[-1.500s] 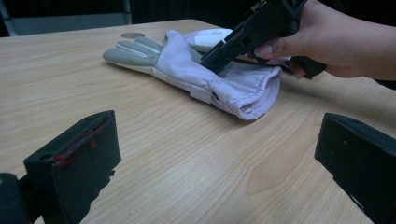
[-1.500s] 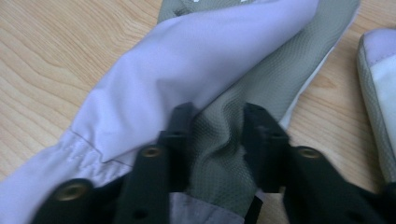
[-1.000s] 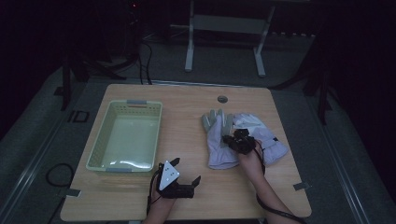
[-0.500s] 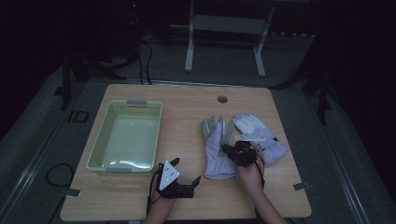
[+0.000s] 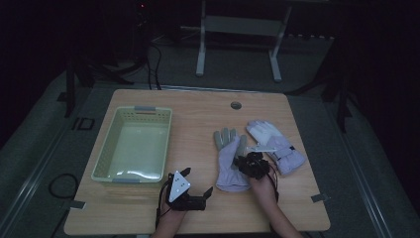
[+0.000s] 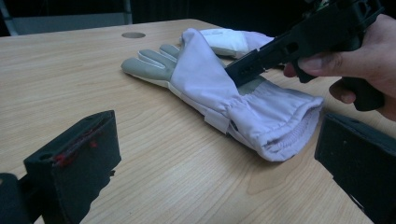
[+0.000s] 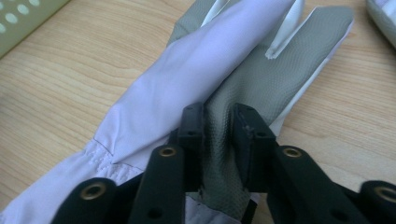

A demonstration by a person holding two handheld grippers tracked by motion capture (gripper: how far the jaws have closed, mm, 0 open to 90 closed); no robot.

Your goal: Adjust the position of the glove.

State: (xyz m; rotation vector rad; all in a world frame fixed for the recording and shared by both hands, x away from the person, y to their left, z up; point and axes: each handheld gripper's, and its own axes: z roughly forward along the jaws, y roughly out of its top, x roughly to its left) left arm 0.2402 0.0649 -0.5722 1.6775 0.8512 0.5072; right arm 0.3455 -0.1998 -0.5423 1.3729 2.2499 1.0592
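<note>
A pale lilac glove (image 5: 229, 163) with a grey palm lies on the wooden table (image 5: 198, 119), fingers pointing away from me. My right gripper (image 5: 247, 162) sits on its right side. In the right gripper view the right gripper (image 7: 218, 112) has a ridge of the glove's (image 7: 196, 65) grey fabric pinched between its jaws, which have just been opening. The left gripper view shows the glove (image 6: 205, 79) tented up to that gripper (image 6: 243, 70). My left gripper (image 5: 198, 181) rests near the front edge, open and holding nothing, its jaws (image 6: 215, 126) wide apart.
A second lilac glove (image 5: 275, 144) lies just right of the first. A pale green basket (image 5: 106, 158) stands on the left half of the table. A round cable hole (image 5: 236, 105) is near the far edge. Table legs and stands are behind the table.
My right gripper has come toward me and down, and the glove's cuff has slid nearer the front edge with it. The left gripper has stayed put.
</note>
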